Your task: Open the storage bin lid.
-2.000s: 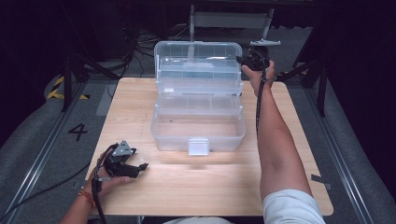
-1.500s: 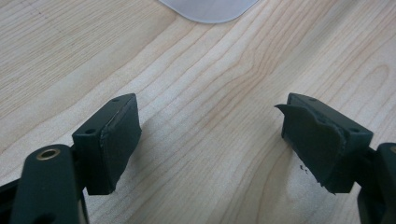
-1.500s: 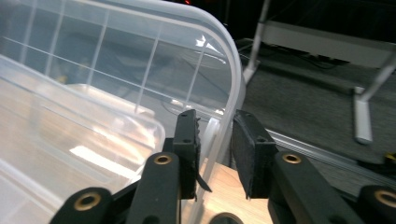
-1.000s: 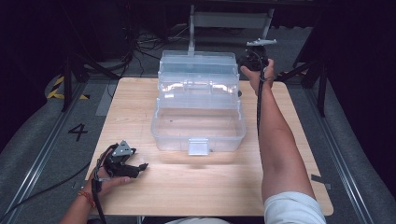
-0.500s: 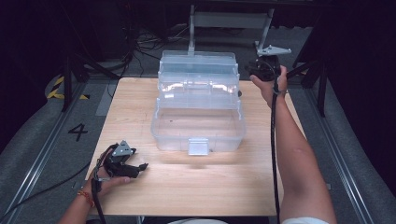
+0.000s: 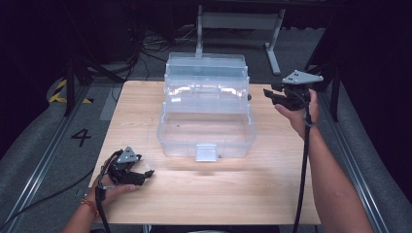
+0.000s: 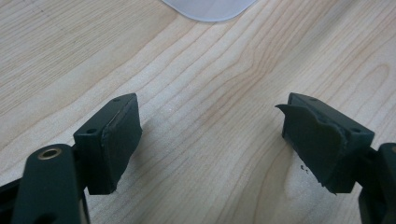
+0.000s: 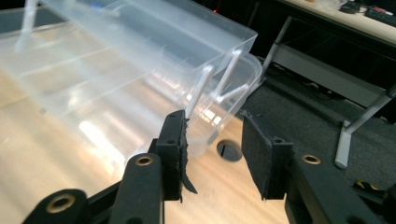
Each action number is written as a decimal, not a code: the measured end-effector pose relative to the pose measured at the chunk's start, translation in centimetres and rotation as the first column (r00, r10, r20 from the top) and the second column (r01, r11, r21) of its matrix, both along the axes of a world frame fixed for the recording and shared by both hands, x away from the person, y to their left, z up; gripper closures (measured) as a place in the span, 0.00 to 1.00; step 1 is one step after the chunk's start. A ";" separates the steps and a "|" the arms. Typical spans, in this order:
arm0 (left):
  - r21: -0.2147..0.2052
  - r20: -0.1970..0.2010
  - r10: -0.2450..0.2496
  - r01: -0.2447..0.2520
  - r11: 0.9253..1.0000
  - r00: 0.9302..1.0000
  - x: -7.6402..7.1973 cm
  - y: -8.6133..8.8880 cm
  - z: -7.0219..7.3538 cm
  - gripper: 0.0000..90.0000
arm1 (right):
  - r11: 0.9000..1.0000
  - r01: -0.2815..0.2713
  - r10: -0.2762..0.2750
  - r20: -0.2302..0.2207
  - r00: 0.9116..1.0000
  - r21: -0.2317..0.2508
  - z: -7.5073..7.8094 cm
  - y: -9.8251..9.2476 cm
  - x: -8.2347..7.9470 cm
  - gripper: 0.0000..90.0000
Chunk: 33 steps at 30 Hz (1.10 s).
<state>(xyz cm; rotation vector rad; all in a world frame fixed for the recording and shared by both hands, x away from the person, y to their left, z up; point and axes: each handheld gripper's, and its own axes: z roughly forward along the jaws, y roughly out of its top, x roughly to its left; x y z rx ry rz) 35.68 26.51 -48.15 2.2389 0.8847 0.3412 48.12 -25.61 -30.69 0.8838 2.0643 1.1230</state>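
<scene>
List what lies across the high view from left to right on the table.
Left tool in the left hand → clear plastic box → right tool in the right hand.

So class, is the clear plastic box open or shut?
Open: the clear plastic box has tiers stepped back and its front compartment uncovered, seemingly empty.

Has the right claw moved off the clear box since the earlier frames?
Yes. The right claw has pulled rightward off the clear box's back corner, now over the table's right edge, its jaws just opening with nothing between them.
</scene>
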 end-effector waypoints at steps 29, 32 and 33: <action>-0.001 -0.002 0.006 -0.006 1.000 1.000 0.0 -0.1 0.0 0.21 | 0.994 -0.034 0.027 -0.071 0.997 -0.101 -7.9 -4.8 -8.7 0.44; -0.001 0.000 0.004 -0.004 1.000 1.000 0.0 -0.1 0.0 0.21 | 0.993 -0.031 0.020 -0.093 0.995 -0.114 -9.1 -5.4 -9.4 0.42; -0.001 0.001 0.005 -0.005 1.000 1.000 0.0 -0.1 0.0 0.21 | 0.994 -0.029 0.019 -0.095 0.995 -0.109 -9.5 -5.6 -9.6 0.42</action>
